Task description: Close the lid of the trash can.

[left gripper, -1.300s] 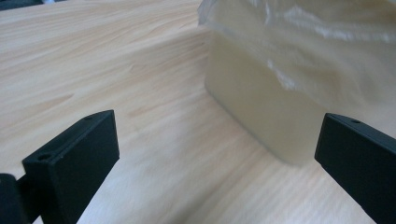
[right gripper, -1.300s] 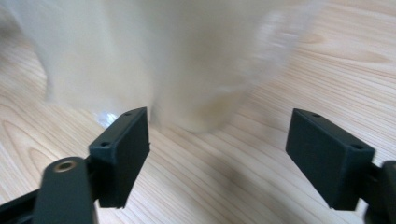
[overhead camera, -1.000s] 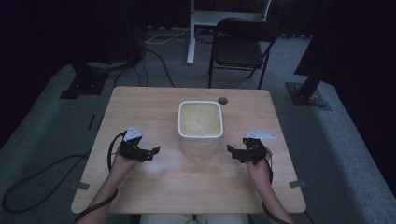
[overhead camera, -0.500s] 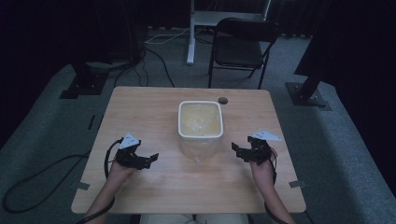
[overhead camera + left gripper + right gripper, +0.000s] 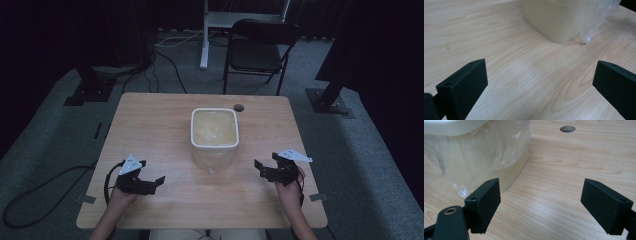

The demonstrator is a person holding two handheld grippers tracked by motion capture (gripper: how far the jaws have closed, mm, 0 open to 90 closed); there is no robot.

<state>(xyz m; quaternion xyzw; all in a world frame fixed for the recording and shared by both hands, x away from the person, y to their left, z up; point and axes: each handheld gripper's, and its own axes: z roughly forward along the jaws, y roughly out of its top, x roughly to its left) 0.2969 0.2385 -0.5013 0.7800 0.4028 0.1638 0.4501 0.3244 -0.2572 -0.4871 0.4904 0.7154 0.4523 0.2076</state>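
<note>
A white rectangular bin lined with a clear plastic bag stands in the middle of the wooden table. Its bag hangs over the near side. My left gripper rests low near the front left, open and empty, its jaws pointing right toward the bin. My right gripper is at the front right, open and empty, pointing left at the bin. In the left gripper view the bin and bag lie ahead of the open gripper. The right gripper view has the bagged bin ahead-left of the open gripper.
A round cable hole sits in the table behind the bin, also the hole in the right gripper view. A black folding chair and a white stand are beyond the far edge. Cables lie on the floor at left.
Both grippers have drawn back from the bin toward the table's near edge, the left one farther and to the left. Both stay open. The bin has not moved.
</note>
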